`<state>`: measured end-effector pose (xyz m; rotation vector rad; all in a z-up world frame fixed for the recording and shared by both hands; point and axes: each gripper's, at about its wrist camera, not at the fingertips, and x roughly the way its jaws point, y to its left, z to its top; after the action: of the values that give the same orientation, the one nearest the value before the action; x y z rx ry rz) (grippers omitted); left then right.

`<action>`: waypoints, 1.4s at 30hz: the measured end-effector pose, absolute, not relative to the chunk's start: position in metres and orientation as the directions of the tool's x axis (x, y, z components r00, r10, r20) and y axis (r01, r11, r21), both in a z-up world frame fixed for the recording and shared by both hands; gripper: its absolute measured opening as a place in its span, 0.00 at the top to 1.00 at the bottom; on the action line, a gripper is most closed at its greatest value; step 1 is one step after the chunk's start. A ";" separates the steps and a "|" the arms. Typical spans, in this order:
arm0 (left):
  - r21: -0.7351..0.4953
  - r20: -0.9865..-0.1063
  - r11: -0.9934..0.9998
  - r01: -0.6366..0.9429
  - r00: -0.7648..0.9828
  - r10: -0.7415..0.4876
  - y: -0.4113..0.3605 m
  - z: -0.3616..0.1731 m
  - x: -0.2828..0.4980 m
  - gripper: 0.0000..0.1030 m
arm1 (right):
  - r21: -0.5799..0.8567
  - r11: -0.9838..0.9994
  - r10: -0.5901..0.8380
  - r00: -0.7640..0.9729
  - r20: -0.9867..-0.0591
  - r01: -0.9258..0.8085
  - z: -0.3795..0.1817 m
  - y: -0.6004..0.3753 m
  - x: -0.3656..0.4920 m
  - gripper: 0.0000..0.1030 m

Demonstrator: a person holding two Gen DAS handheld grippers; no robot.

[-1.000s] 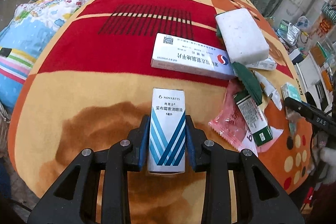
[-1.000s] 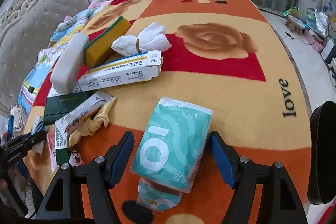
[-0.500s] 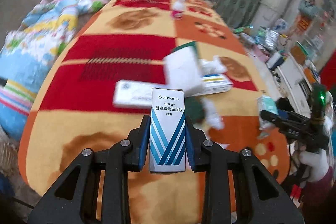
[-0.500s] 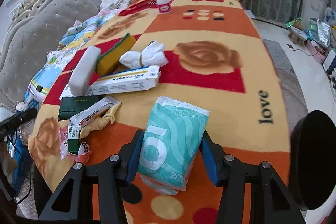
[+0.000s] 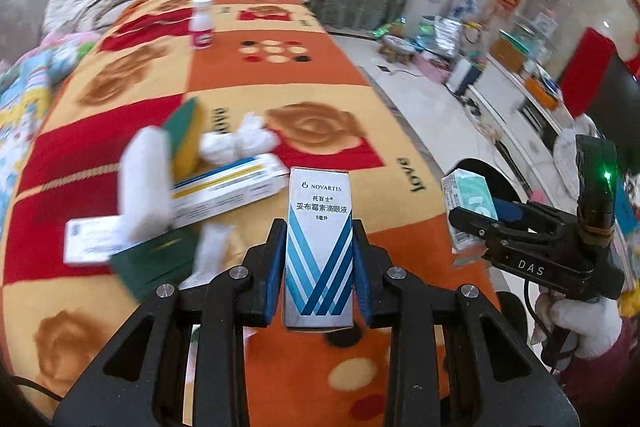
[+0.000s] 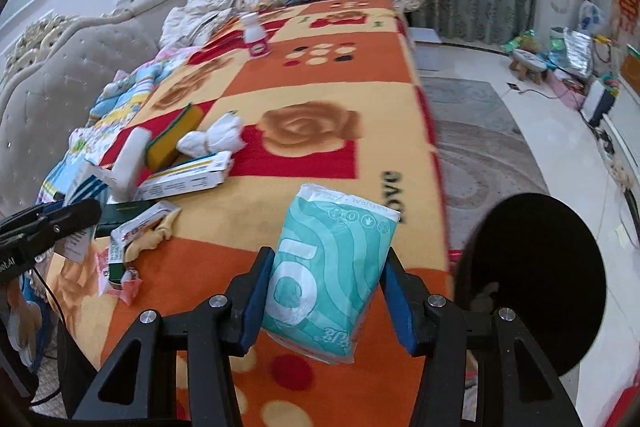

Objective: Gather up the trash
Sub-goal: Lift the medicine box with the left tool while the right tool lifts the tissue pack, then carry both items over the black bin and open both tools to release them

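Note:
My left gripper point(image 5: 319, 227) is shut on a small white-and-blue eye-drop box point(image 5: 319, 195), held upright above the patterned tablecloth point(image 5: 280, 67). A teal tissue pack point(image 6: 340, 227) sits tilted in my right gripper point(image 6: 328, 259), both pads pressing its sides, off the table. From the left wrist view the right gripper point(image 5: 476, 223) shows at the right, held by a white-gloved hand point(image 5: 584, 323). A black round bin point(image 6: 528, 283) stands just right of the pack, beside the table edge. The left gripper's tip point(image 6: 80, 211) shows at the far left of the right wrist view.
On the cloth lie a long medicine box point(image 6: 188, 179), a crumpled white tissue point(image 6: 216, 139), a yellow-green sponge point(image 6: 172, 135), a white foam block point(image 6: 130, 163), wrappers point(image 6: 140, 227) and a small bottle point(image 6: 256, 41). A sofa point(image 6: 60, 87) runs along the left. Floor clutter lies at the right.
The right jaws closed on the tissue pack and lifted it off the cloth. The left gripper, still holding the box, rose and swung right, bringing the right gripper into its view.

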<state>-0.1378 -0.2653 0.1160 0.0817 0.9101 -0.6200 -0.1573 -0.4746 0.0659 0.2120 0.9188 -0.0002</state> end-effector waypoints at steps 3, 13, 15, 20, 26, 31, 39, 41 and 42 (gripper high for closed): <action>-0.184 -0.763 0.804 0.565 0.434 -0.480 -0.291 0.115 -0.137 0.73 | 0.182 0.975 0.066 0.614 -0.787 0.128 0.067 -0.493 -0.167 0.51; -0.177 -0.773 0.745 0.643 0.378 -0.510 -0.366 0.108 -0.146 0.73 | 0.180 0.952 -0.010 0.611 -0.791 0.248 0.064 -0.553 -0.196 0.51; -0.181 -0.772 0.731 0.657 0.365 -0.520 -0.380 0.107 -0.147 0.73 | 0.179 0.947 -0.020 0.608 -0.794 0.265 0.063 -0.562 -0.200 0.51; -0.204 -0.774 0.708 0.676 0.331 -0.539 -0.407 0.104 -0.147 0.73 | 0.175 0.937 -0.044 0.599 -0.799 0.303 0.059 -0.584 -0.208 0.51; -0.241 -0.777 0.673 0.699 0.277 -0.565 -0.441 0.098 -0.147 0.73 | 0.178 0.925 -0.059 0.590 -0.805 0.335 0.052 -0.600 -0.212 0.51; -0.273 -0.778 0.653 0.707 0.236 -0.582 -0.463 0.092 -0.145 0.73 | 0.181 0.915 -0.067 0.577 -0.814 0.361 0.045 -0.615 -0.215 0.51; -0.340 -0.760 0.624 0.704 0.185 -0.623 -0.486 0.081 -0.138 0.72 | 0.185 0.897 -0.081 0.562 -0.823 0.400 0.035 -0.637 -0.216 0.51; -0.350 -0.758 0.617 0.705 0.173 -0.629 -0.492 0.080 -0.138 0.72 | 0.185 0.894 -0.084 0.558 -0.825 0.408 0.033 -0.641 -0.216 0.51; -0.358 -0.755 0.610 0.707 0.165 -0.635 -0.494 0.079 -0.137 0.71 | 0.182 0.893 -0.087 0.556 -0.827 0.411 0.032 -0.642 -0.216 0.51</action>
<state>-0.1375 -0.4945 0.0788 0.0830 1.0290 -0.9567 -0.2160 -0.6425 0.0321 0.3783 0.9408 -0.3020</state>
